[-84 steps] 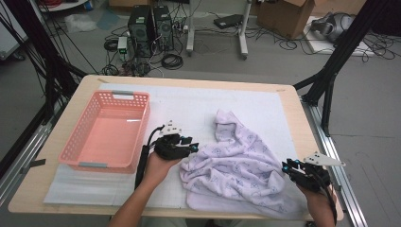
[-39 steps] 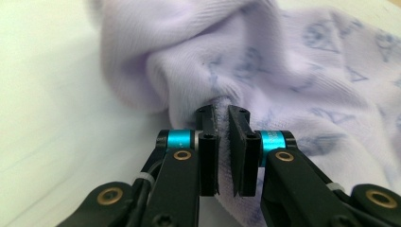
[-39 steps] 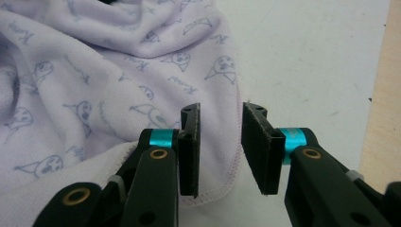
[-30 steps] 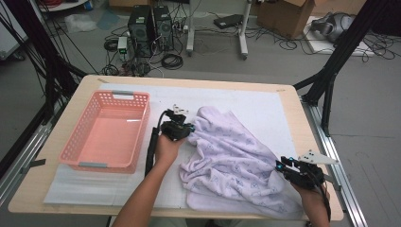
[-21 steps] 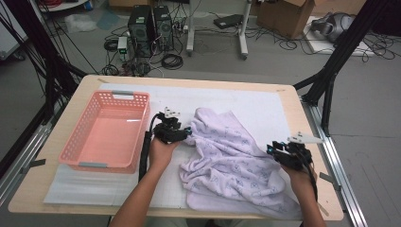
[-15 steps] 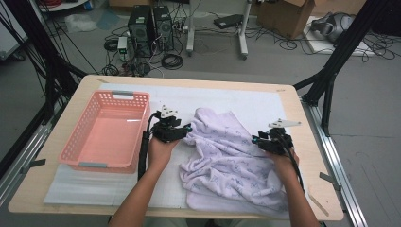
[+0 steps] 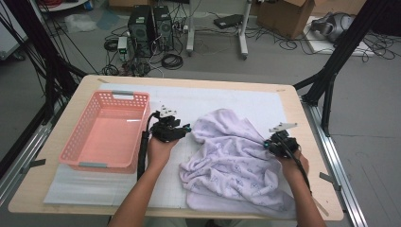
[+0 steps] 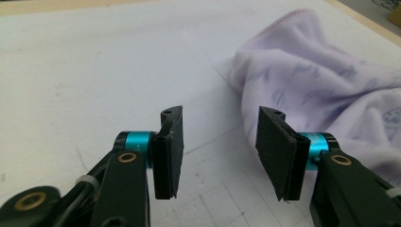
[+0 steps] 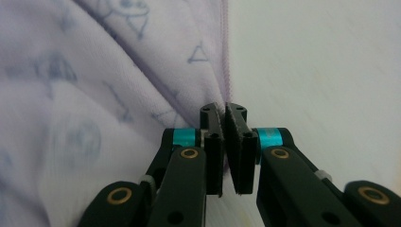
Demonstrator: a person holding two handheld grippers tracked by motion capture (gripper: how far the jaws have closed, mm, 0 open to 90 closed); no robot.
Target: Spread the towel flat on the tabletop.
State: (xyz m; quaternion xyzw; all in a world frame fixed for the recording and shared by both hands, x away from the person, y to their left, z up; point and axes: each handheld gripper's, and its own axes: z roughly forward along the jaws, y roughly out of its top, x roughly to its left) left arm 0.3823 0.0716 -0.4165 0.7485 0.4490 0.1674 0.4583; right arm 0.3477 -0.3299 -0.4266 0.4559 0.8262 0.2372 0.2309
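Lilac printed towel (image 7: 236, 161) crumpled, right tongs (image 9: 224, 118) pinching its hem, left tongs (image 8: 220, 142) spread

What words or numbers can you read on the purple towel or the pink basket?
None can be read.
The purple towel carries only faint printed shapes, such as triangles and round doodles, no letters.
The pink basket bears no label.
The cardboard box on the floor is too far off to show any print.
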